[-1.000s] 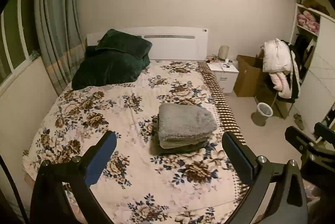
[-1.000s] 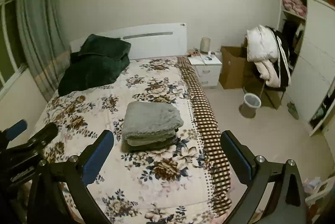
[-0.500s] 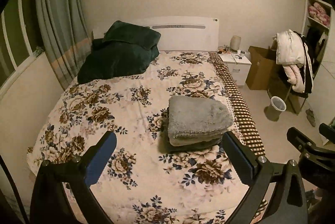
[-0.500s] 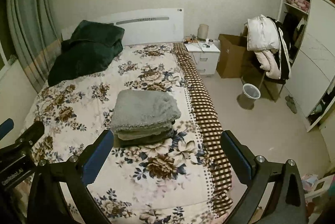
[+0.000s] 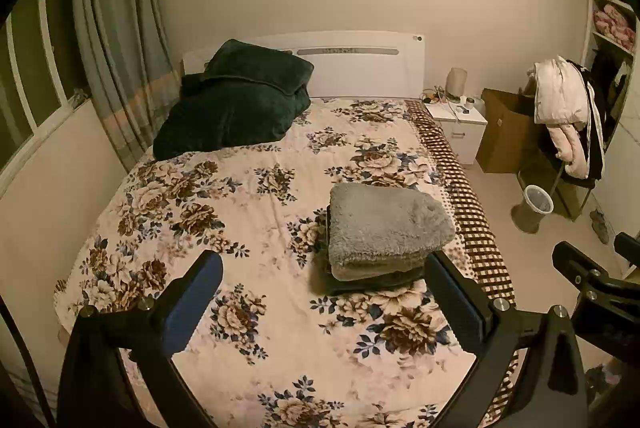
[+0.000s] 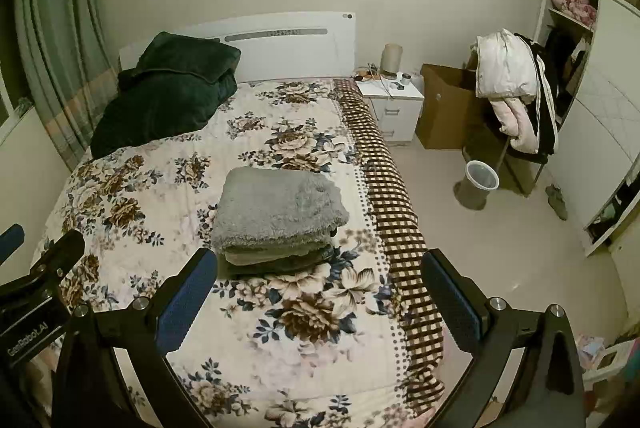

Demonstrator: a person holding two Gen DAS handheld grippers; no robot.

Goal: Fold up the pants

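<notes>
Floral bed [image 5: 224, 212] filling both views, with folded grey pants [image 6: 276, 206] stacked atop darker folded garments toward its right edge, long axis running across the bed. Stack ahead and right of the left gripper [image 5: 320, 302], ahead and left of the right gripper [image 6: 316, 298], seemingly nearer the right; both spread wide, holding nothing. On the floor beyond, an open cardboard box [image 6: 444, 108] and a small bin [image 6: 482, 180], contents not discernible.
</notes>
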